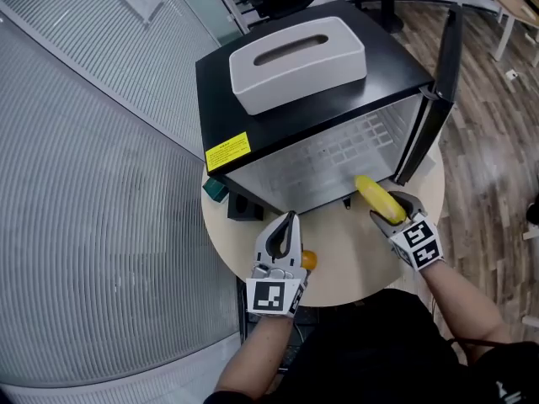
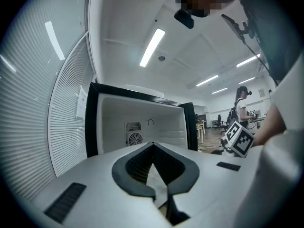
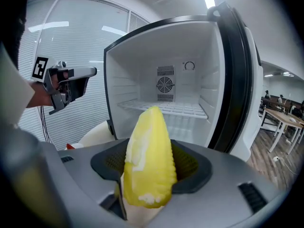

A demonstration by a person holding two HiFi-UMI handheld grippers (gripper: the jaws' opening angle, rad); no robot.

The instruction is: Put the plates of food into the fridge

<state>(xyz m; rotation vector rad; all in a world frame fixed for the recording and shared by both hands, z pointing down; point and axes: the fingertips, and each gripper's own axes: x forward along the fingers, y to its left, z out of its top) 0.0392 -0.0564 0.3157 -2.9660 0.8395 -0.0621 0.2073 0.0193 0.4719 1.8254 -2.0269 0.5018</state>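
The small black fridge (image 1: 278, 133) stands on a round table (image 1: 354, 263) with its door (image 1: 440, 91) swung open to the right. Its white inside with a wire shelf (image 3: 166, 108) holds nothing that I can see. My right gripper (image 1: 387, 210) is shut on a yellow corn cob (image 1: 372, 192), held just before the opening; the corn cob (image 3: 149, 160) sticks up between the jaws. My left gripper (image 1: 290, 221) is shut and holds nothing, its tip raised in front of the fridge (image 2: 137, 127). No plate shows in any view.
A white tissue box (image 1: 296, 61) lies on the fridge top. A small orange thing (image 1: 309, 260) sits on the table by my left gripper. A green item (image 1: 216, 190) and a black one (image 1: 244, 209) lie at the fridge's left corner. Ribbed glass walls the left; a person (image 2: 241, 109) stands far off.
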